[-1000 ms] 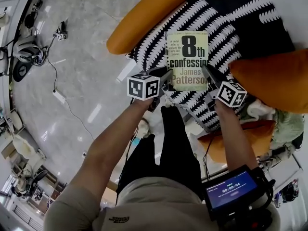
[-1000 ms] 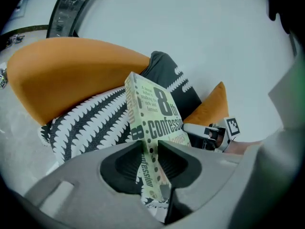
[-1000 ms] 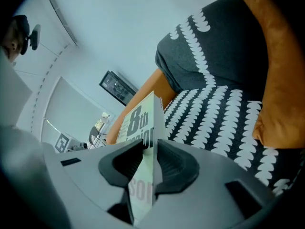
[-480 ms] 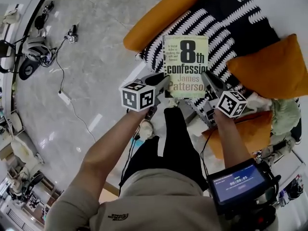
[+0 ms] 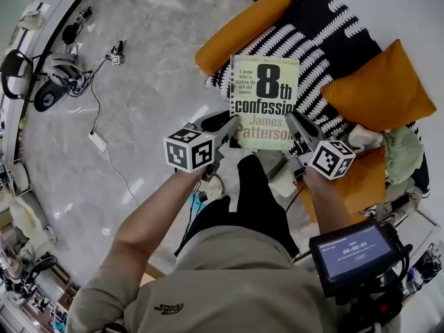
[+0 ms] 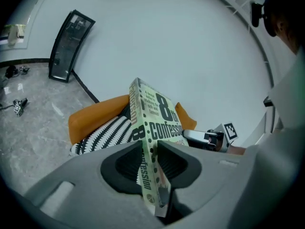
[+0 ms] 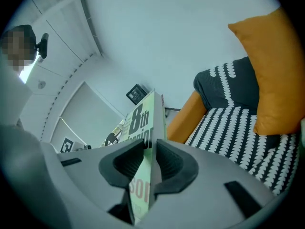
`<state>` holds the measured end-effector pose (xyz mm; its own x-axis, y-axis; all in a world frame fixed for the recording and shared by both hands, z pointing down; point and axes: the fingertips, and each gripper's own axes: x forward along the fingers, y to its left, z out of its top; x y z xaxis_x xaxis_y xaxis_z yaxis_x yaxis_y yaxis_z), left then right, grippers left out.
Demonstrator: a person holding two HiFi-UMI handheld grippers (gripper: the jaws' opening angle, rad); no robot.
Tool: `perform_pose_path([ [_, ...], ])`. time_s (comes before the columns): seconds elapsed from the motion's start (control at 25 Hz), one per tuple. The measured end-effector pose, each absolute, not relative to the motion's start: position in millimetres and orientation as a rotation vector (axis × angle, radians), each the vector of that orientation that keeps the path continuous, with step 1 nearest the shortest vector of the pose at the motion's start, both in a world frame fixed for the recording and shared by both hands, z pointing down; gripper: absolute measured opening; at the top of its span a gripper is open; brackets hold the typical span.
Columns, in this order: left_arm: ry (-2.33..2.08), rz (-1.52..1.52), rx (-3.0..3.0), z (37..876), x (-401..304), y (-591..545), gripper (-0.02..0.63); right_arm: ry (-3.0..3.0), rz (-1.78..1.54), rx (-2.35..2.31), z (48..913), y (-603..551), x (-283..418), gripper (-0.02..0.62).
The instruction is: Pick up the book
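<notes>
Left gripper (image 5: pixel 231 123) clamped on paperback (image 5: pixel 264 96) at spine edge. Right gripper (image 5: pixel 292 121) jaws closing on opposite edge. Paperback, earlier flat on patterned sofa seat (image 5: pixel 333 47), now raised clear. Pickup judged effectively complete.

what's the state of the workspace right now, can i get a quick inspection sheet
surface: black-and-white patterned sofa seat; the book does not lie on it
job's things: book held in the air between both grippers, cover towards the head camera
clutter: orange cushion and orange bolster on the sofa; cloth items at its right end
grippers: left gripper clamped on the book's spine edge; right gripper on the opposite edge, jaws closing with the book between them
cables: a cable and power strip lie on the floor
surroundings: grey marble-look floor; gear at the far left
</notes>
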<state>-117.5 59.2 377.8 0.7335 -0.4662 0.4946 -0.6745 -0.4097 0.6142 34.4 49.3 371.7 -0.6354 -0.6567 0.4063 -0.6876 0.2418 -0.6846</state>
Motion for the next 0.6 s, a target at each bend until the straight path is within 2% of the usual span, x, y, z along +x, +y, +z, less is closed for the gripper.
perform_pose_path([
  [0.16,-0.879,0.284,2.107,359.0,-125.2,69.2,0.101,-2.484,1.359,1.331,352.4,59.5,27.2,0.086],
  [0.4,-0.895,0.218,2.151,267.6,-165.4,144.6,0.097,-2.549,1.272,1.338,260.3,136.3,-11.9,0.086],
  [0.6,-0.922,0.184,2.173,250.3,-173.3,154.1,0.094,-2.586,1.256,1.329,247.4,146.9,-18.7,0.086],
])
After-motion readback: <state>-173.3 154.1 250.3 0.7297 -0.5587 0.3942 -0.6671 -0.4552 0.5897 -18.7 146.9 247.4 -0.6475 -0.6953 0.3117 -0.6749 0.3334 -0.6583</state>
